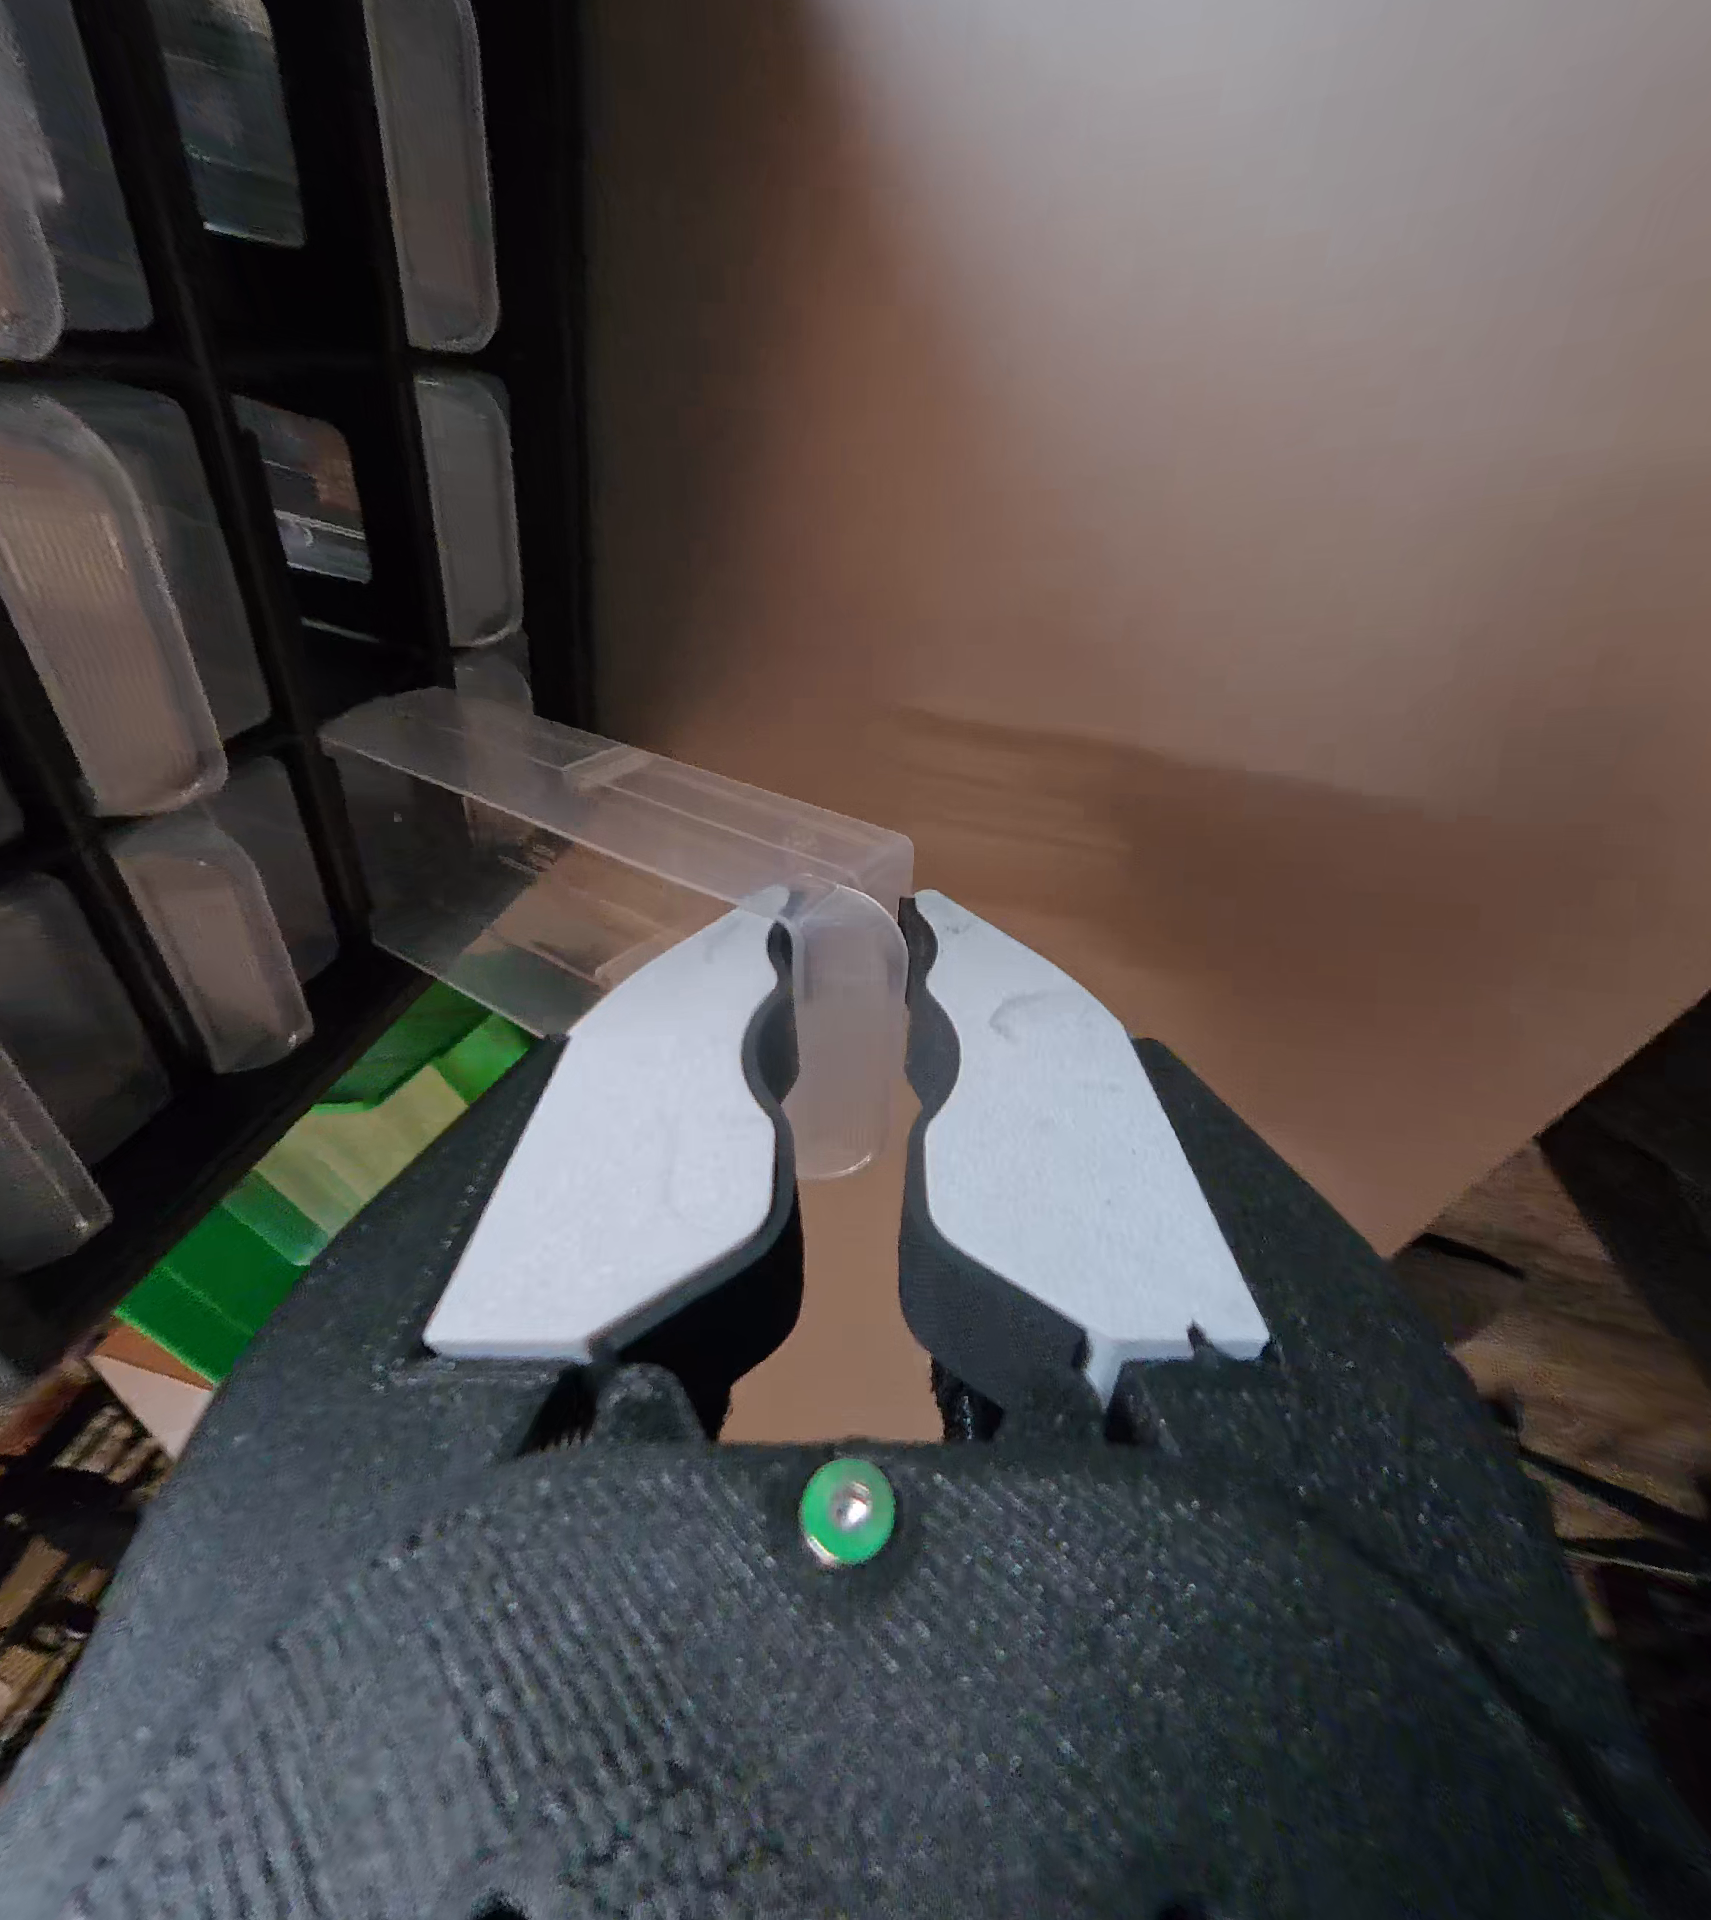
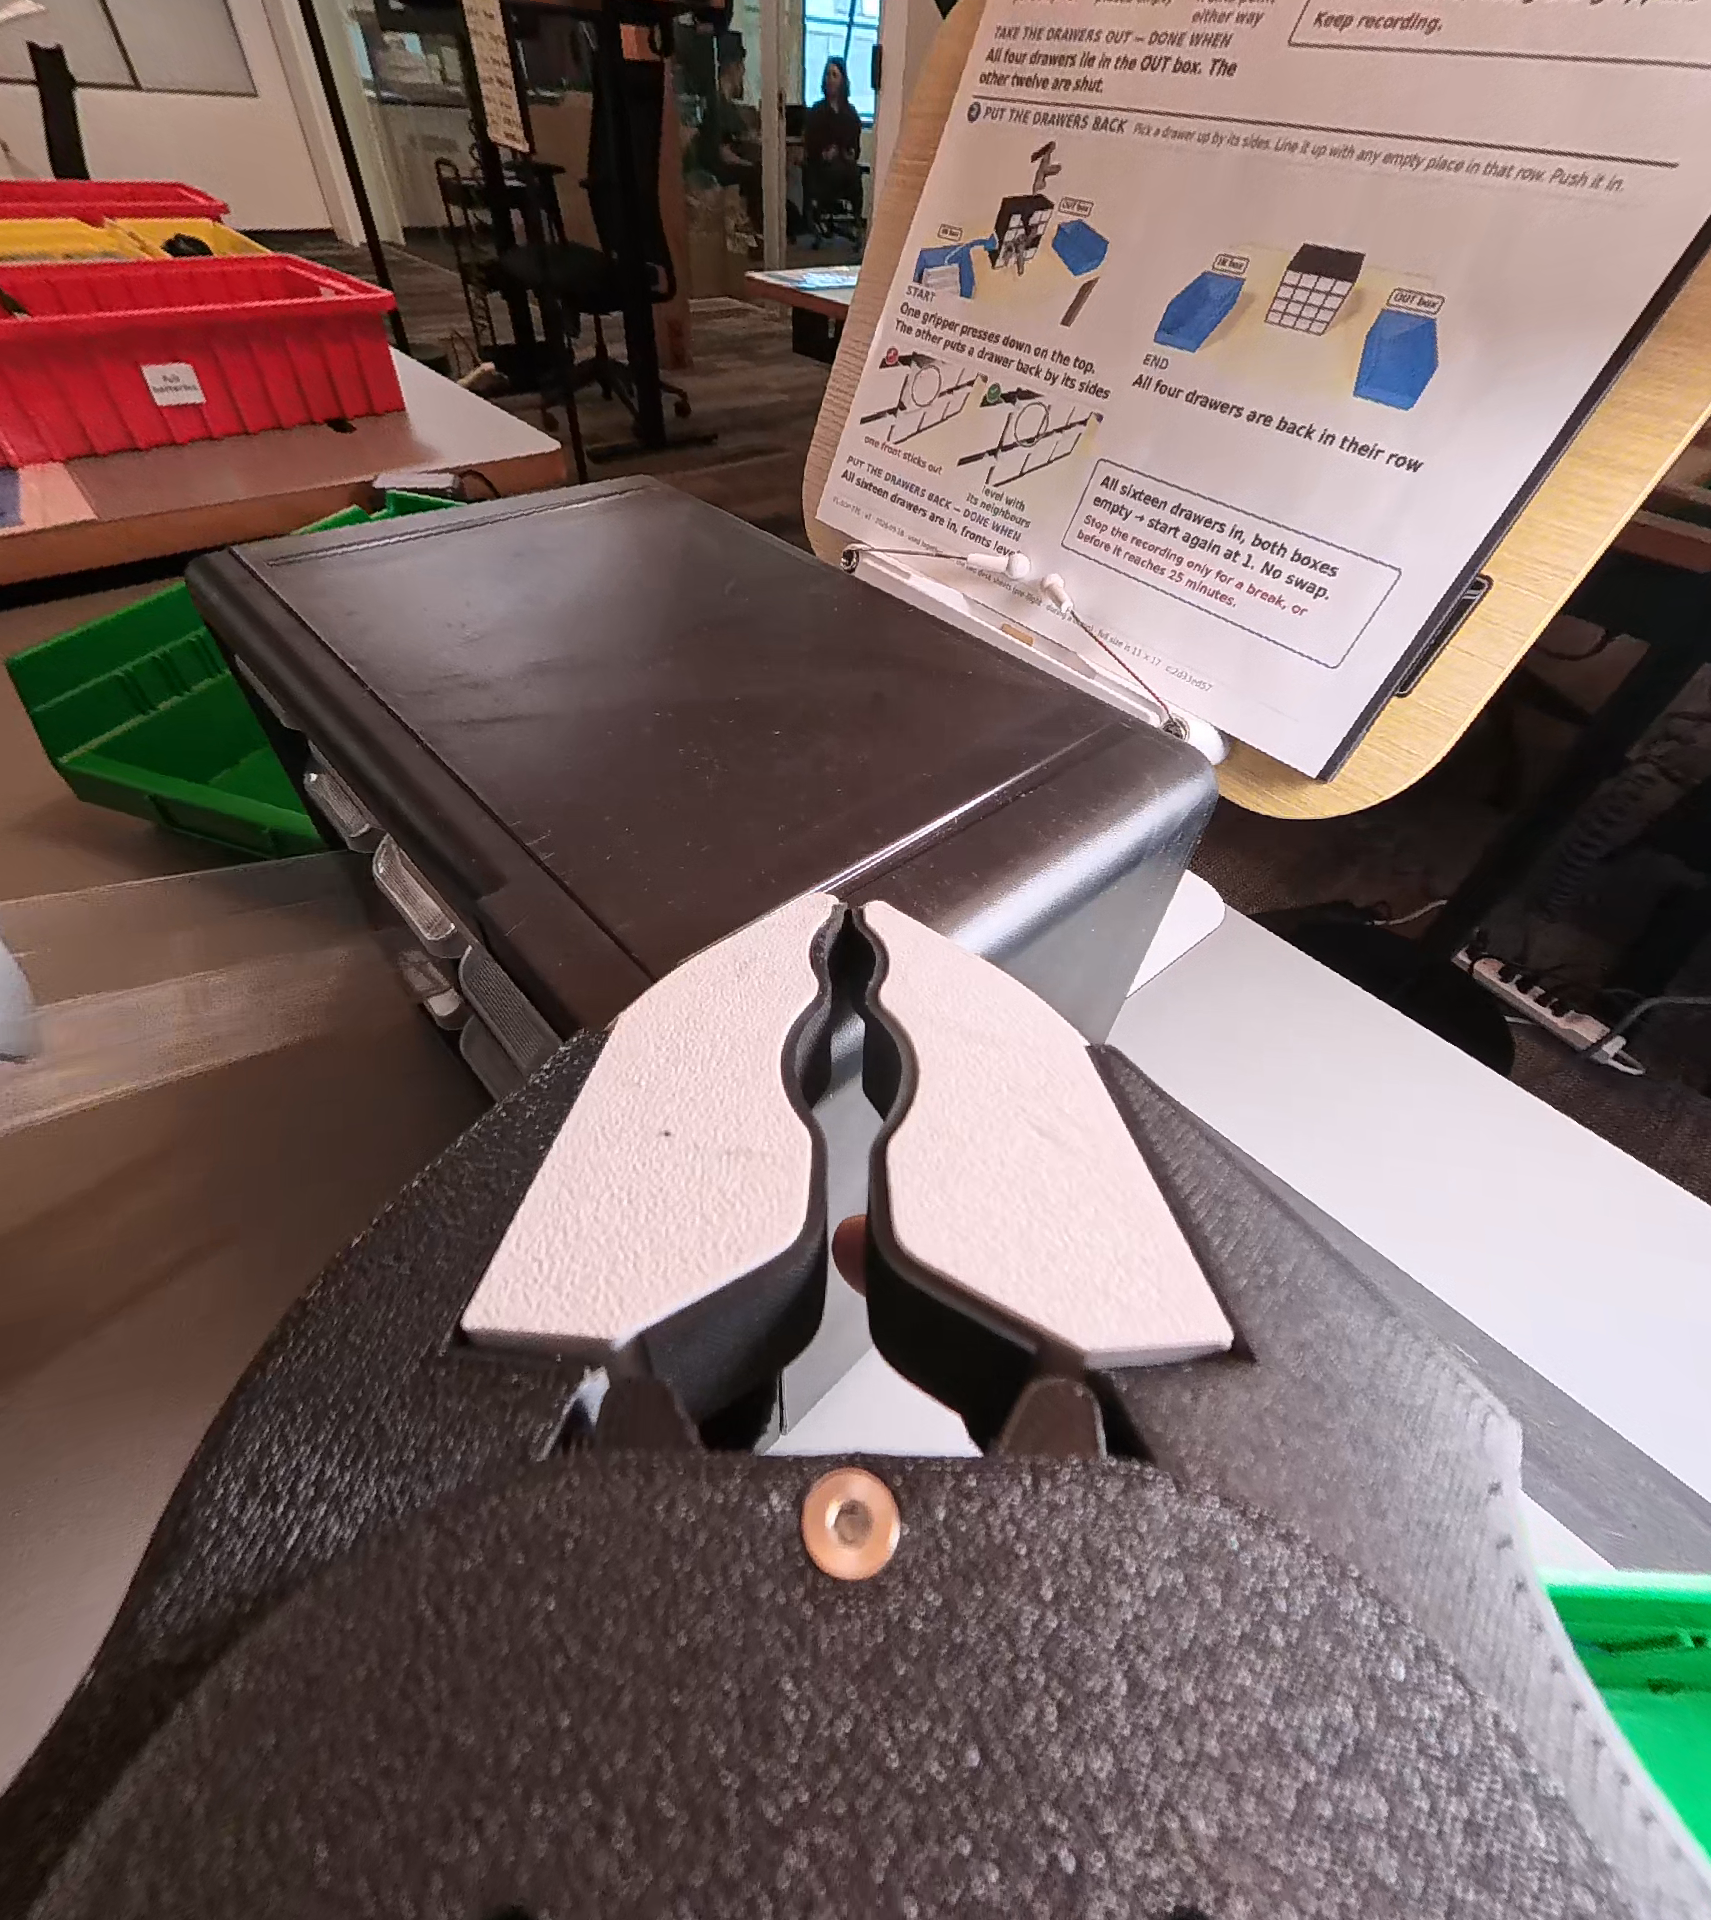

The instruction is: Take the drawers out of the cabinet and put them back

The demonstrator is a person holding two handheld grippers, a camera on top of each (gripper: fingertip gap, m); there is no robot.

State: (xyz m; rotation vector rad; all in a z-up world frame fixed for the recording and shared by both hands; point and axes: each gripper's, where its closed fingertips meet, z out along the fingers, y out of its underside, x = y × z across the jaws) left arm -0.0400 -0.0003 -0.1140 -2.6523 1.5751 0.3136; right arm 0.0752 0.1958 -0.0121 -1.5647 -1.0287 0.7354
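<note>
Left of the fingers in the left wrist view stands the black cabinet, its clear drawers mostly shut in their slots; one clear drawer sticks far out of a lower slot, its handle tab clenched between the tips of the left gripper; whether it is coming out or going in I cannot tell, so most of the task seems left; a green bin lies below the cabinet, near the drawer's path; rightward, the right gripper rests at the cabinet's top edge, fingers closed together on nothing, likely steadying it; beyond its tips leans an instruction board; red bins sit far left.
</note>
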